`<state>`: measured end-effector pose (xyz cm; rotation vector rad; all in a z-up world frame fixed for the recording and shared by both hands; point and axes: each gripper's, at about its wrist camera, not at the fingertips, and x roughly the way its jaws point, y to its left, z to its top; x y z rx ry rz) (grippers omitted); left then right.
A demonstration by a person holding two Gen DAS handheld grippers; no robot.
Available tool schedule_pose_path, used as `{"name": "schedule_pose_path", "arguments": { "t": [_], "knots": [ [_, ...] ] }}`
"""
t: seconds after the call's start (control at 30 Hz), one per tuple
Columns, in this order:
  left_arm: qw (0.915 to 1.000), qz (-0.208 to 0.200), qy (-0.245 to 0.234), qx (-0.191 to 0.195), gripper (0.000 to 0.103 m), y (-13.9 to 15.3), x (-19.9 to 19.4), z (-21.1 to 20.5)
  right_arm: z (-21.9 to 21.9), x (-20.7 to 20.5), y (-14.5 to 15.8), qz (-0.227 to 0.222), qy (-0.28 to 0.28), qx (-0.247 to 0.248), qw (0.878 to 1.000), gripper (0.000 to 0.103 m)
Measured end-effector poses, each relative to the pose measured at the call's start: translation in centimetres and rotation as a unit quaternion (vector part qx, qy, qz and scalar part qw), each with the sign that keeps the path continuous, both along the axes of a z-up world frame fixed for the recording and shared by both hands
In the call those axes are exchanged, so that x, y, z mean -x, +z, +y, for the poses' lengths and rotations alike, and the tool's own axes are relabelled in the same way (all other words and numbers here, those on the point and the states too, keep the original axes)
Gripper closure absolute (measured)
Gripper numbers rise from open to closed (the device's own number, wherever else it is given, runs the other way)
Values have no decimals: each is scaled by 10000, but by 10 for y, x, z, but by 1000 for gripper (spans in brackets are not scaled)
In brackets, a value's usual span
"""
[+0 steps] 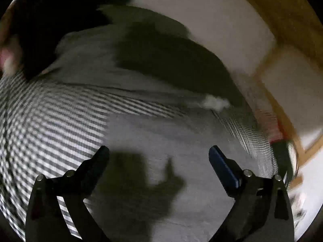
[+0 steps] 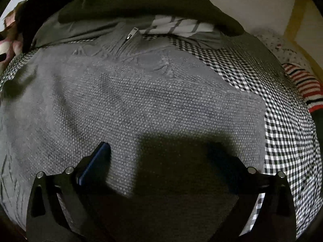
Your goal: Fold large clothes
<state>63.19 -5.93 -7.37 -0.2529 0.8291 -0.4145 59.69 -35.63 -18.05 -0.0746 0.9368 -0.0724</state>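
A large grey knit sweater with a zip collar lies spread on a black-and-white checked sheet. My right gripper hovers just above its lower part, jaws wide apart and empty; its right finger is lost in shadow. In the blurred left wrist view the grey sweater lies under my left gripper, which is open and empty. The checked sheet shows on the left there.
A dark garment lies beyond the sweater's collar, also in the left wrist view. A red, white and black striped item sits at the right edge. A wooden frame and pale wall are at the right.
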Motion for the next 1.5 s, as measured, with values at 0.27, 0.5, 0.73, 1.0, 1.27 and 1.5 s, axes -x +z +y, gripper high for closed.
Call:
{"name": "schedule_pose_path", "arguments": {
  "t": [0.27,0.5,0.73,1.0,1.27,1.5],
  "knots": [
    [9788,93,1,-2045,5,-88,21,-113,18,10,22,-272,-50,-570,9980,3],
    [9770,-103,78,-2127,4,-96,18,-111,41,19,5,37,131,-73,9999,4],
    [9763,-145,96,-2157,4,-95,22,-113,11,58,25,-147,-331,4,9993,3],
    [9765,-174,102,-2146,4,-96,22,-114,-1,78,7,50,-272,361,9990,4],
    [9754,-251,138,-2186,4,-97,24,-116,-11,75,20,-327,-616,30,9976,3],
    [9751,-280,150,-2197,4,-96,25,-115,0,76,3,-17,-423,304,9986,4]
  ]
}}
